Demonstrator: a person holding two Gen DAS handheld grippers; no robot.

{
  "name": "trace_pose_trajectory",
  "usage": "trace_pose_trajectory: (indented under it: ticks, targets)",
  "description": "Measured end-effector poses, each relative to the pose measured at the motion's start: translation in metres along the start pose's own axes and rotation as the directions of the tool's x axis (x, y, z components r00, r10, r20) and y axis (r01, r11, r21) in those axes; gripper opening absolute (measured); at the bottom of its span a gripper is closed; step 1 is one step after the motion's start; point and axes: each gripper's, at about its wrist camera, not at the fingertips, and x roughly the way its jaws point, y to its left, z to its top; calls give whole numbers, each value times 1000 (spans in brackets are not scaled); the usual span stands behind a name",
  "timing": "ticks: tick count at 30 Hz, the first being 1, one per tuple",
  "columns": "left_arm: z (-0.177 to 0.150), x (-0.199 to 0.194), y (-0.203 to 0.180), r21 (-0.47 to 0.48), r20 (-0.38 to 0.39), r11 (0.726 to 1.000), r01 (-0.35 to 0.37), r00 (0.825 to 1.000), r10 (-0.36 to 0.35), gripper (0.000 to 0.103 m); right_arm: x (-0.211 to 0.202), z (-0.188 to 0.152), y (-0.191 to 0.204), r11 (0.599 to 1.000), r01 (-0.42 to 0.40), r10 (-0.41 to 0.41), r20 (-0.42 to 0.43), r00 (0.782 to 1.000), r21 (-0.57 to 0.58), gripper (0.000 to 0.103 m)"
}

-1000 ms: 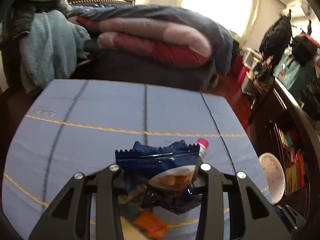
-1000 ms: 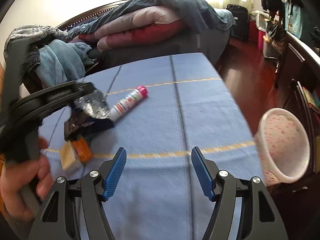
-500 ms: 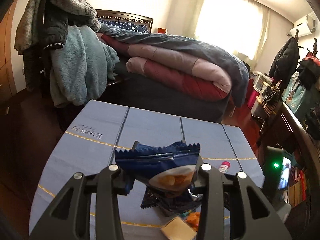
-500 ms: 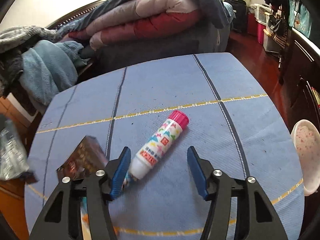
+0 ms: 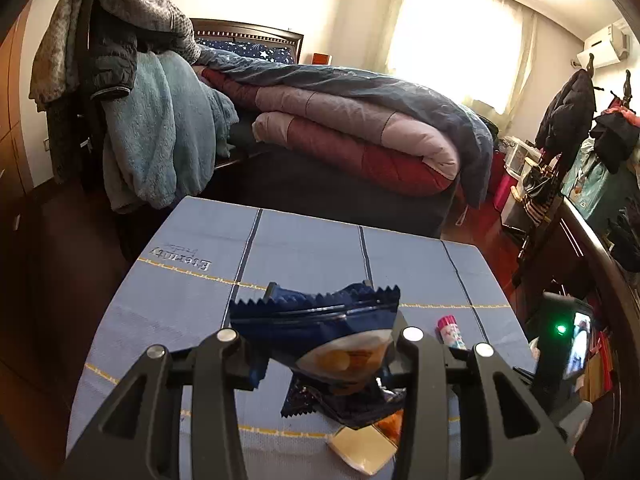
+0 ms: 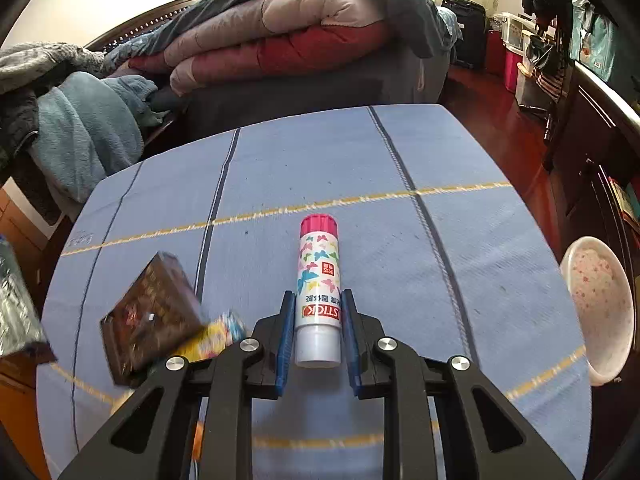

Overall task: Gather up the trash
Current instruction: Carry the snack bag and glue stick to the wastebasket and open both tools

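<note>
Nearest in the left wrist view, one black left gripper (image 5: 320, 354) is seen clenched on one crumpled dark blue snack bag with a serrated top edge (image 5: 320, 328), which is held clear above the blue striped cloth-covered tabletop (image 5: 192, 304). Beneath the held bag, one dark foil wrapper (image 5: 308, 398) and one pale yellow packet (image 5: 362, 446) with an orange scrap (image 5: 390, 424) beside it are left lying on the tabletop, near its front edge.

Nearest in the right wrist view, one black right gripper with blue pads (image 6: 317, 332) has just been closing, and it is now clamped on one white glue stick with a pink cap and butterfly print (image 6: 319, 280). The stick is gripped near its plain white base, with the pads against both sides, while its capped end is pointed away from the gripper along the tabletop. Whether the stick is lifted or still resting on the cloth cannot be told. Just to the left of the gripper, one dark brown patterned packet (image 6: 150, 312) is seen tilted and blurred, partly over one yellow and blue wrapper (image 6: 216, 336). At the right edge, off the tabletop, one pink speckled round bin (image 6: 600, 312) is seen, well apart from the stick.

Farther off, one bed (image 6: 312, 80) is piled with a folded pink and red quilt (image 5: 360, 136), and a light blue fleece (image 5: 156, 140) is draped to its left.
</note>
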Motion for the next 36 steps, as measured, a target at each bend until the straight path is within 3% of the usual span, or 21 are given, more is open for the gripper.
trace_pose_trajectory:
  ticks: [8, 18, 26, 36]
  targets:
    - [-5, -27, -11, 31, 13, 999, 5, 1000, -6, 41, -43, -24, -14, 998, -59, 59, 25, 998, -10, 23]
    - [-13, -60, -55, 112, 28, 990, 84, 996, -88, 41, -92, -52, -46, 996, -91, 90, 79, 993, 6, 23]
    - [-23, -76, -110, 190, 17, 966, 178, 983, -184, 41, -115, -65, -89, 995, -76, 68, 115, 991, 67, 23]
    - [-42, -74, -187, 282, -37, 915, 290, 956, -291, 41, -131, -77, -151, 985, -38, 14, 144, 990, 169, 23]
